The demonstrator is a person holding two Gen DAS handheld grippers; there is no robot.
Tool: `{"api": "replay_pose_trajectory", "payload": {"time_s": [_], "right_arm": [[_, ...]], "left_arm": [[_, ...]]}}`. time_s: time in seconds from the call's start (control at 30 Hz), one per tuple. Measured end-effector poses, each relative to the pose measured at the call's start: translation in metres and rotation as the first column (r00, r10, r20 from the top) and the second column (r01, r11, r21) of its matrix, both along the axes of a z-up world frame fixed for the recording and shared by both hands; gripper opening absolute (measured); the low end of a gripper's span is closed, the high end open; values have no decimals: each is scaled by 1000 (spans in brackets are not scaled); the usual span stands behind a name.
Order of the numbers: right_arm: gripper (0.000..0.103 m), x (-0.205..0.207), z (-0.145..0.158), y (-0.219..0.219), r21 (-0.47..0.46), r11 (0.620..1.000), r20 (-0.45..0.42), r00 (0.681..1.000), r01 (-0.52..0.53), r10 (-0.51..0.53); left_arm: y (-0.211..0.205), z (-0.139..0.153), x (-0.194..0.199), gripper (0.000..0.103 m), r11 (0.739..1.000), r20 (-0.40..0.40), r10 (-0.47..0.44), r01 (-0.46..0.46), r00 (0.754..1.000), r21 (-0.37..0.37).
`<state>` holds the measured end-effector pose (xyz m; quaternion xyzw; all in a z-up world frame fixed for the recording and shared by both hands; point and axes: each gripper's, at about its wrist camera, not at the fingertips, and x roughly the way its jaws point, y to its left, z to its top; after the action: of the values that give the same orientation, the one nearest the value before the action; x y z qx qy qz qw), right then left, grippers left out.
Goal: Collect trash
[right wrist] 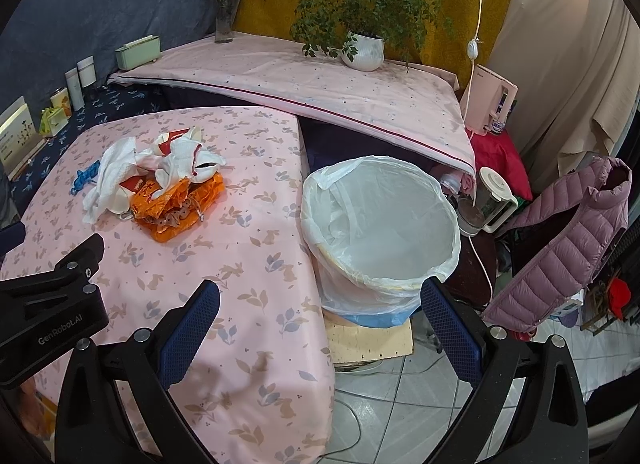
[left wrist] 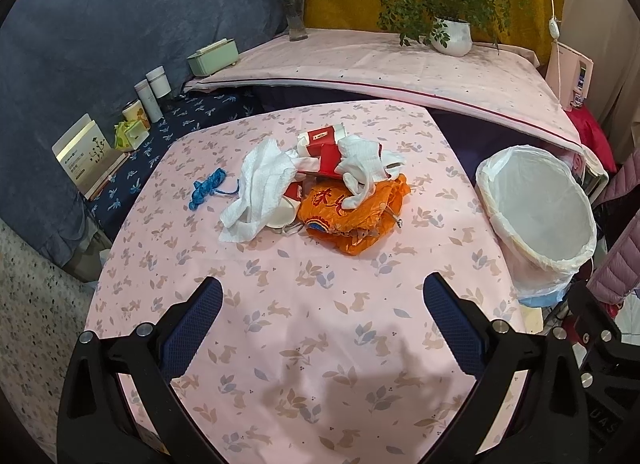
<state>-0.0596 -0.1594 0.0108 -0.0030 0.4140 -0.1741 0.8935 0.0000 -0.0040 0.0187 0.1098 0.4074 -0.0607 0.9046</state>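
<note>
A heap of trash lies mid-table: a crumpled white paper towel [left wrist: 260,192], red and white paper cups [left wrist: 324,144], an orange plastic bag [left wrist: 352,216] and a blue string [left wrist: 208,188] to its left. The same orange plastic bag [right wrist: 176,208] and paper towel [right wrist: 108,172] show in the right wrist view. A white-lined trash bin [left wrist: 536,216] [right wrist: 380,232] stands off the table's right edge. My left gripper [left wrist: 322,296] hovers open over the cloth, short of the heap. My right gripper [right wrist: 320,300] is open too, between the table edge and the bin, nothing held.
The table wears a pink rabbit-print cloth [left wrist: 300,344]. Behind it is a raised pink-covered shelf [left wrist: 380,64] with a potted plant [left wrist: 452,34] and a flower vase [left wrist: 296,20]. Jars and a book [left wrist: 92,156] line the left. A pink puffer jacket [right wrist: 568,240] hangs at right.
</note>
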Motion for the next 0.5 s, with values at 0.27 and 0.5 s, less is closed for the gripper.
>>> {"api": "replay_pose_trajectory", "payload": {"time_s": [0.27, 0.5], "right_arm": [[96, 0, 0, 0, 0, 1000, 0, 1000, 0, 0], [96, 0, 2, 0, -2, 1000, 2, 1000, 1, -1]], "left_arm": [[-1, -5, 1, 96, 1000, 0, -3, 3, 1000, 0], [-1, -5, 0, 96, 1000, -1, 0, 0, 1000, -8]]}}
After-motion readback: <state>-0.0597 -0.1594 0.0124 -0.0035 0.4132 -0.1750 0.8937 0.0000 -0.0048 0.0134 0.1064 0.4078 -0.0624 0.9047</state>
